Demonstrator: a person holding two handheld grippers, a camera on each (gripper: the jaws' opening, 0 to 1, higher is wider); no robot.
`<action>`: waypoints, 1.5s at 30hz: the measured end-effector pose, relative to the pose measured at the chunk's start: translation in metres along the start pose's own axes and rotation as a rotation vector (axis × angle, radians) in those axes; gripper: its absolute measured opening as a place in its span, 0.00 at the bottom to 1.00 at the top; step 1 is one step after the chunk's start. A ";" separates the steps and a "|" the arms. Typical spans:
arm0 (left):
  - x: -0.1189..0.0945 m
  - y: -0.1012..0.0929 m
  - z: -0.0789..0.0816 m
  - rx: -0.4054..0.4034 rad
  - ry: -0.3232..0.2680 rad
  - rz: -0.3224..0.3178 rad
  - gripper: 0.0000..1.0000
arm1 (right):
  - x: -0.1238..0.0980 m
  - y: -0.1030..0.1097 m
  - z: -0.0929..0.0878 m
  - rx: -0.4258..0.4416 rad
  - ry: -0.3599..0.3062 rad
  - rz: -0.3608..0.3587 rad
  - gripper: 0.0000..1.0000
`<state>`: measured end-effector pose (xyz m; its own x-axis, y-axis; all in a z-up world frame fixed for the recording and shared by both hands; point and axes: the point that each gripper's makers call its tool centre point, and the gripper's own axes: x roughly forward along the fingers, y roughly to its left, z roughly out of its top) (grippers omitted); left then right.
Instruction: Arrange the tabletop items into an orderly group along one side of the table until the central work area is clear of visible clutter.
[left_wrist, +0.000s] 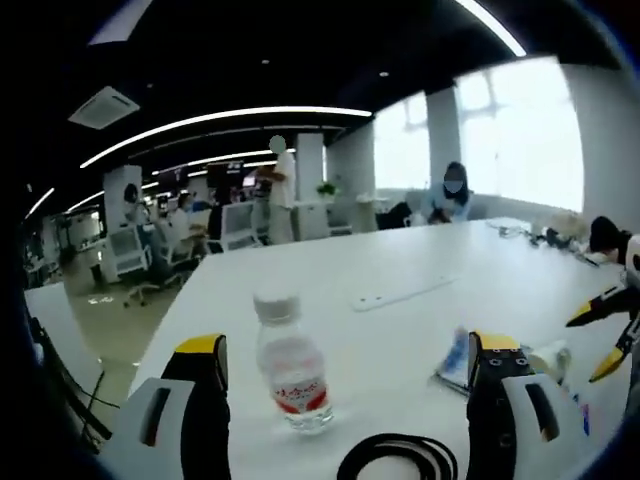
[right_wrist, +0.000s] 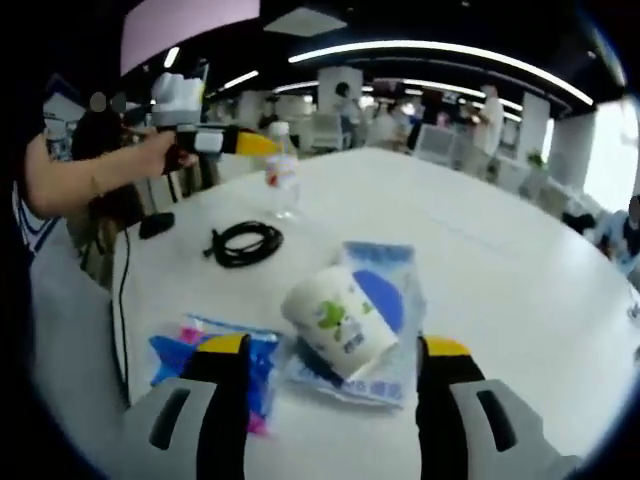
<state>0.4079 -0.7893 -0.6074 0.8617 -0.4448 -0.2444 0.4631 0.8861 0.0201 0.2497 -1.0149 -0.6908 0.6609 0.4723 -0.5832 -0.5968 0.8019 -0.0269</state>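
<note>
While both grippers sit over the white table (left_wrist: 420, 260), nothing is held yet. Left gripper (left_wrist: 345, 365): jaws spread wide either side of an upright water bottle (left_wrist: 291, 365), white cap, red label; bottle stands between the jaws, not touching, so judged lined up for a pick. Coiled black cable (left_wrist: 397, 458) lies just below it, near table edge. Flat white strip (left_wrist: 402, 293) lies further out, mid-table.

Right gripper (right_wrist: 335, 360): jaws also apart, empty, aimed at a white paper cup (right_wrist: 340, 318) lying on its side w/ green print. Cup rests on a blue plastic packet (right_wrist: 385, 290); second blue packet w/ pink bits (right_wrist: 215, 355) touches left jaw tip.

Items lie scattered across the near half, no grouping evident; task judged at an early stage. Risk: bottle is tall and looks light, could tip if one jaw touches first. Cup, being on its side, may roll when nudged.
</note>
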 end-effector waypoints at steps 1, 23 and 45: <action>-0.003 -0.002 0.001 0.005 0.002 -0.007 1.00 | 0.000 0.000 0.000 -0.005 0.003 0.004 0.63; -0.054 -0.058 -0.016 0.103 0.075 -0.178 0.99 | 0.023 -0.012 -0.015 -0.225 0.110 0.044 0.51; -0.070 -0.090 -0.028 0.058 0.126 -0.289 0.97 | 0.041 -0.011 -0.023 -0.357 0.180 0.064 0.42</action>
<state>0.2998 -0.8345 -0.6193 0.6621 -0.6536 -0.3666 0.6988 0.7152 -0.0130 0.2730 -1.0126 -0.7336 0.5457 0.4200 -0.7251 -0.7758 0.5803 -0.2478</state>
